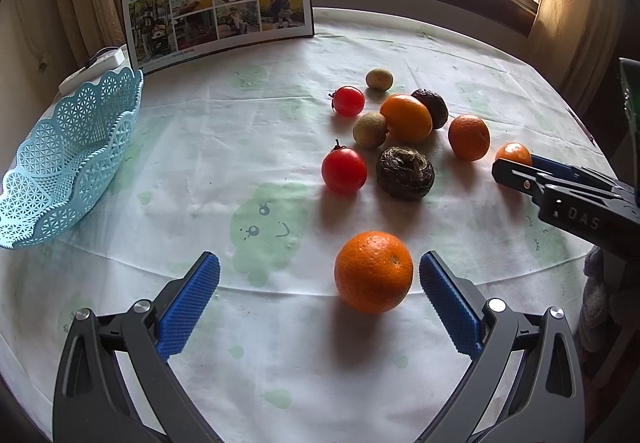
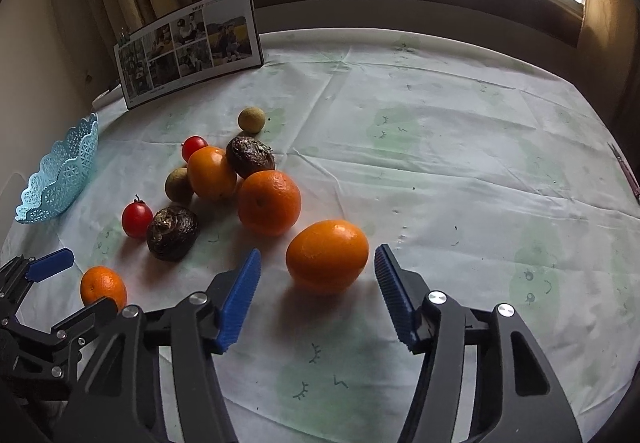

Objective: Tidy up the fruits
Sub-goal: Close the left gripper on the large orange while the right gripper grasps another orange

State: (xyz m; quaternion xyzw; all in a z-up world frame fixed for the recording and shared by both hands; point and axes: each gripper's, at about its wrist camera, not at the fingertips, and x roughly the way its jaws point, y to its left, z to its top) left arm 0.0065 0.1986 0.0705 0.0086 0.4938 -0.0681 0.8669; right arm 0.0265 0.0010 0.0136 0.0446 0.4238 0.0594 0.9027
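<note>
So the biggest thing here is the table (image 1: 280,55), covered in a pale cloth with faint green cartoon prints, sitting under a bright window. Propped up at the far edge is a photo calendar (image 1: 218,9) held by binder clips. Off on the left edge sits the light blue lattice basket (image 1: 68,159), nothing visible in it.

The left gripper (image 1: 320,275) is spread wide open and low over the cloth, with one orange (image 1: 373,271) sitting between its blue pads, closer to the right-hand pad but not quite touching it as far as the left wrist view shows. The right gripper (image 2: 318,271) is also released, its fingers straddling a smooth oval orange fruit (image 2: 327,255) with gaps on both sides.

The rest of the fruit is bunched mid-table: another orange (image 2: 269,201) and a second smooth orange fruit (image 2: 211,173) close together, two dark wrinkly fruits (image 2: 173,233) (image 2: 250,157), two red cherry tomatoes (image 2: 137,219) (image 2: 194,147), and two small brownish-green round fruits (image 2: 179,185) (image 2: 251,119), the far one sitting a bit apart from the pile.
</note>
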